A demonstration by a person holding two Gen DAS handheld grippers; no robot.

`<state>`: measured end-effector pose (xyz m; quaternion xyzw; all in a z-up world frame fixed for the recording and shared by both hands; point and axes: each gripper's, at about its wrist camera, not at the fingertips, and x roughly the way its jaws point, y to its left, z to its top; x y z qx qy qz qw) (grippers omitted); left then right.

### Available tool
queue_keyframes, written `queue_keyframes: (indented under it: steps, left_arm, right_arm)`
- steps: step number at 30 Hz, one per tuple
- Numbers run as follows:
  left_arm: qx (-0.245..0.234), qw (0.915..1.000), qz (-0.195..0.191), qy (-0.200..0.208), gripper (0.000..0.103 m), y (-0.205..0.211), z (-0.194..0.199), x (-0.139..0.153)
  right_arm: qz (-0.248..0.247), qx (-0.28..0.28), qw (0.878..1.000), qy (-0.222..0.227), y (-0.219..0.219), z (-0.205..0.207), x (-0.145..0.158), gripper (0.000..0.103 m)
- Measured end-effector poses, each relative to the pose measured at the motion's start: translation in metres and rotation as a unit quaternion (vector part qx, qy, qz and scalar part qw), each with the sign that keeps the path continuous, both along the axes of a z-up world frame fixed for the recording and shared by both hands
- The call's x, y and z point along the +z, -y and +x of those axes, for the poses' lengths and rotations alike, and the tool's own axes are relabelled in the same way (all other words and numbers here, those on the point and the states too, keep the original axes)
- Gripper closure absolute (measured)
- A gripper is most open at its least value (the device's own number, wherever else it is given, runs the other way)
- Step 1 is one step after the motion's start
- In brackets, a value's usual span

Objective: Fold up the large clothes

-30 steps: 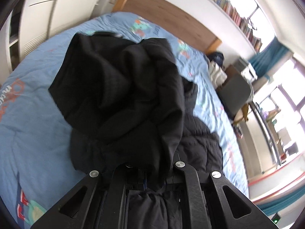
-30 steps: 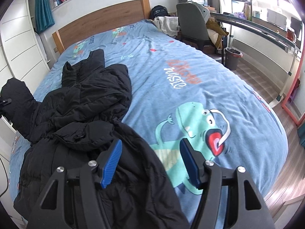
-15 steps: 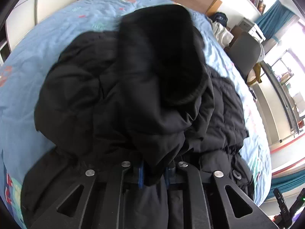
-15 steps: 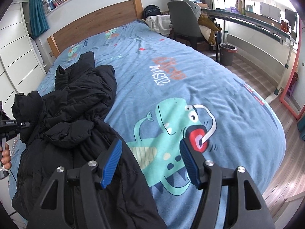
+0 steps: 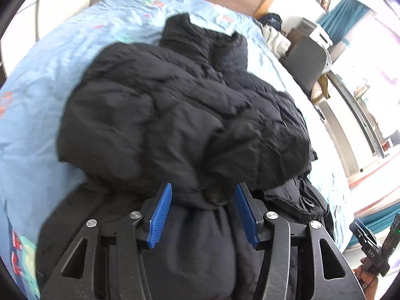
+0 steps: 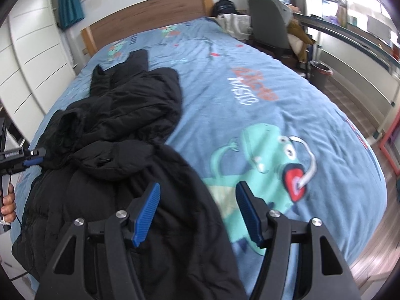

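A large black puffer jacket (image 5: 180,115) lies on the blue bed (image 5: 37,100), one sleeve folded across its body. My left gripper (image 5: 202,195) is open, its blue pads on either side of the sleeve's cuff, which rests on the jacket between them. In the right wrist view the jacket (image 6: 120,130) lies on the left side of the bed (image 6: 250,80). My right gripper (image 6: 197,197) is open and empty above the jacket's lower edge. The left gripper (image 6: 32,160) shows at the far left of that view, at the sleeve.
The bedspread carries a green dinosaur print (image 6: 262,155). A wooden headboard (image 6: 150,20) stands at the far end. A grey chair (image 6: 270,22), a desk and a bin (image 6: 320,72) stand right of the bed. White wardrobes (image 6: 32,50) line the left.
My left gripper carried the sleeve across the jacket, laid it down and opened, letting go. The right gripper stayed open and shifted slightly.
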<state>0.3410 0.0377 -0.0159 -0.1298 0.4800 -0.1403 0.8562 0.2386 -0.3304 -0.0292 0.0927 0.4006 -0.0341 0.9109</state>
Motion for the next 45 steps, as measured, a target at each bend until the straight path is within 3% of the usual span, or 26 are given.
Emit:
queue_keyframes:
  steps: [7,15,21,27,31,35,39,45]
  left_arm:
    - [0.045,0.9982,0.034,0.019,0.049,-0.042,0.022,0.001]
    - [0.058,0.997,0.048,0.017,0.049,-0.068,0.05,-0.019]
    - [0.047,0.997,0.06,0.014,0.044,-0.065,0.065,-0.04]
    - [0.029,0.9975,0.064,0.001,0.038,-0.063,0.063,-0.063]
    - [0.016,0.9978,0.065,0.004,0.037,-0.065,0.057,-0.055]
    - [0.035,0.9968,0.065,0.031,0.037,-0.073,0.061,-0.031]
    - [0.043,0.9955,0.071,0.046,0.035,-0.077,0.084,-0.012]
    - [0.047,0.9942,0.092,0.03,0.034,-0.064,0.118,-0.022]
  right_arm:
    - [-0.014,0.089,0.996,0.01,-0.08,0.047,0.016,0.041]
    - [-0.031,0.202,0.978,0.05,-0.201,0.123,0.047,0.041]
    - [-0.043,0.237,0.97,0.04,-0.255,0.173,0.025,0.041]
    - [-0.05,0.213,0.976,-0.025,-0.242,0.198,-0.033,0.041]
    - [-0.027,0.203,0.978,-0.042,-0.209,0.188,-0.048,0.041]
    - [-0.057,0.21,0.975,-0.039,-0.202,0.177,-0.034,0.041]
    - [-0.061,0.222,0.973,0.0,-0.208,0.173,-0.003,0.041]
    - [-0.076,0.26,0.962,0.026,-0.248,0.191,0.011,0.041]
